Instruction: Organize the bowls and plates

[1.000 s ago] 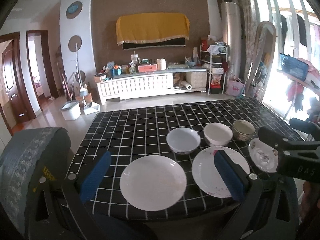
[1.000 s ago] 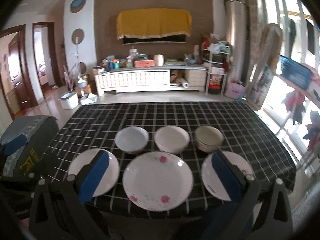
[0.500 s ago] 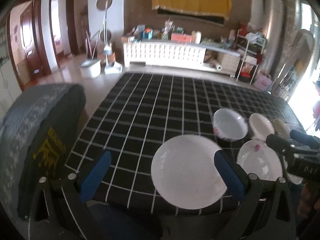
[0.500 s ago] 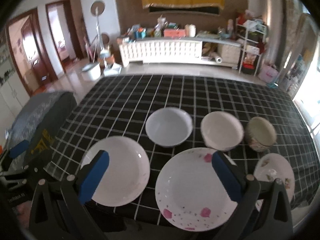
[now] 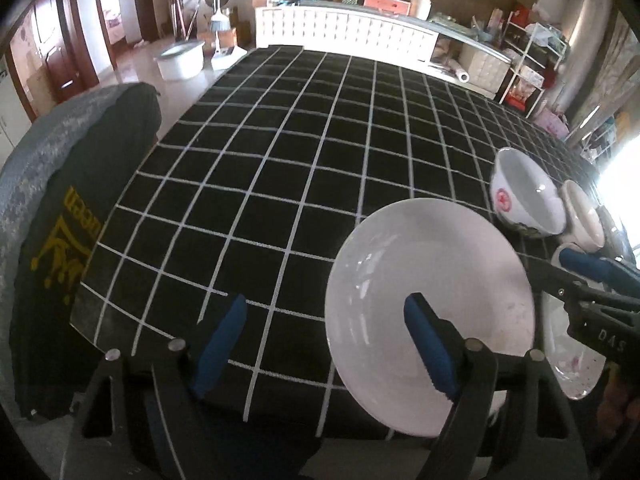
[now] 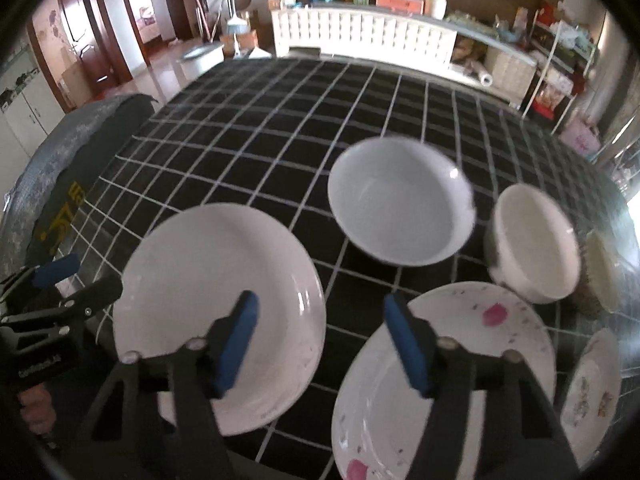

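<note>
A plain white plate [image 5: 432, 300] [image 6: 208, 300] lies at the near edge of the black checked table [image 5: 300, 160]. A pink-flowered plate [image 6: 460, 368] lies to its right, with a small patterned plate [image 6: 592, 392] further right. Behind them stand a white bowl [image 6: 400, 200] [image 5: 528, 196], a cream bowl [image 6: 536, 240] and a darker bowl [image 6: 600, 268] at the right edge. My left gripper [image 5: 324, 320] is open and empty, its right finger over the plain plate. My right gripper [image 6: 320, 320] is open and empty, above the gap between the two large plates.
A chair back with a dark grey cover [image 5: 60, 208] stands at the table's left side. A white low cabinet [image 5: 348, 32] with clutter lines the far wall. A metal shelf rack [image 5: 532, 68] stands at the far right.
Both grippers have moved closer and lower over the table's near edge. Both pairs of fingers have narrowed but remain open. The dishes have not moved.
</note>
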